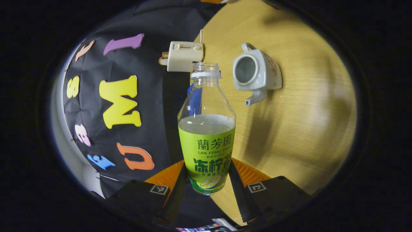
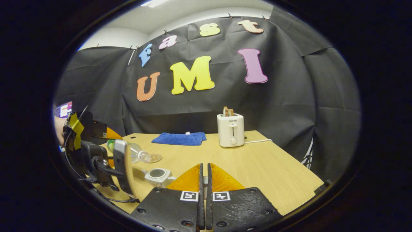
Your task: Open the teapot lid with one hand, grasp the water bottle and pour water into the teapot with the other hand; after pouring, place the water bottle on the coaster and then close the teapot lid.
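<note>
While the left gripper [image 1: 207,190] pinches the water bottle [image 1: 206,135] tipped on its side, uncapped mouth near the open teapot [image 1: 256,72] | toaster [image 2: 230,129] and blue cloth [image 2: 179,138] on the table [image 2: 273,174] | right gripper [image 2: 203,180] jaws pressed together; whether they hold anything I cannot tell

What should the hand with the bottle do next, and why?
Probably tilt a bit more and ease the bottle mouth over the teapot. The left gripper grips the uncapped bottle, water still inside; the teapot's lid is off, and the mouth looks short of its opening.
</note>
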Tool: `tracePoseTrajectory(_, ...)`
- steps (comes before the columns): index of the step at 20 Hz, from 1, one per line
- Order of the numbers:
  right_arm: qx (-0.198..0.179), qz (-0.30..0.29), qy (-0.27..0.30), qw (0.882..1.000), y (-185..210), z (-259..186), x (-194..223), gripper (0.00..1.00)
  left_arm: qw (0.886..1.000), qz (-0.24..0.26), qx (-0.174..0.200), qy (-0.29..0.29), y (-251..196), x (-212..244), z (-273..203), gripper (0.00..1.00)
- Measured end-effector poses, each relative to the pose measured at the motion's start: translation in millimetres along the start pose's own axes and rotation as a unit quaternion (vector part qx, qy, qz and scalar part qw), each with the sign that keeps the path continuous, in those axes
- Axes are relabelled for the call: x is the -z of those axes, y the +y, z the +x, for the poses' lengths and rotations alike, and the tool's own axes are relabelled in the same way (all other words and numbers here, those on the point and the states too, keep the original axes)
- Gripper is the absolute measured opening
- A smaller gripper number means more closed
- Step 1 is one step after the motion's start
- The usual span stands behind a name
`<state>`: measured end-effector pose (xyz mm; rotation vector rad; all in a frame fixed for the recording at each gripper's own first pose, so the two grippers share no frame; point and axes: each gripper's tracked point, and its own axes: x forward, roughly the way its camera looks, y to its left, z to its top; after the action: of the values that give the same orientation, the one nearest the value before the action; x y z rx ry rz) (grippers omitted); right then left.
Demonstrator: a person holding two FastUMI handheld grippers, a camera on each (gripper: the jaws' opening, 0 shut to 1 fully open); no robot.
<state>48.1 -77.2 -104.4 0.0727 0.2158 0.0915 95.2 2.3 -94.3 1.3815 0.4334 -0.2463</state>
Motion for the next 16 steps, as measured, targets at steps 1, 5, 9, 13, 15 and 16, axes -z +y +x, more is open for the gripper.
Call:
tracePoseTrajectory(1, 0.0, -0.001, 0.0, 1.0, 2, 0, -1, 0.01, 0.999, -0.049, 0.011, -0.008, -3, 1, -2, 0.74)
tracePoseTrajectory(5, -0.007, -0.004, 0.002, 1.0, 14, 2, -5, 0.01, 0.978, -0.2, 0.052, -0.032, -12, 0, -8, 0.74)
tracePoseTrajectory(9, -0.015, -0.011, -0.002, 1.0, 29, 3, -12, 0.01, 0.94, -0.327, 0.086, -0.054, -30, 5, -25, 0.74)
tracePoseTrajectory(13, -0.021, -0.02, -0.004, 1.0, 42, 7, -18, 0.01, 0.882, -0.453, 0.105, -0.079, -21, -3, -35, 0.75)
tracePoseTrajectory(15, -0.026, -0.022, -0.005, 0.999, 50, 8, -20, 0.01, 0.862, -0.49, 0.087, -0.099, -7, -1, -41, 0.75)
tracePoseTrajectory(16, -0.029, -0.023, -0.005, 0.999, 55, 9, -21, 0.01, 0.852, -0.505, 0.078, -0.108, 0, 2, -46, 0.75)
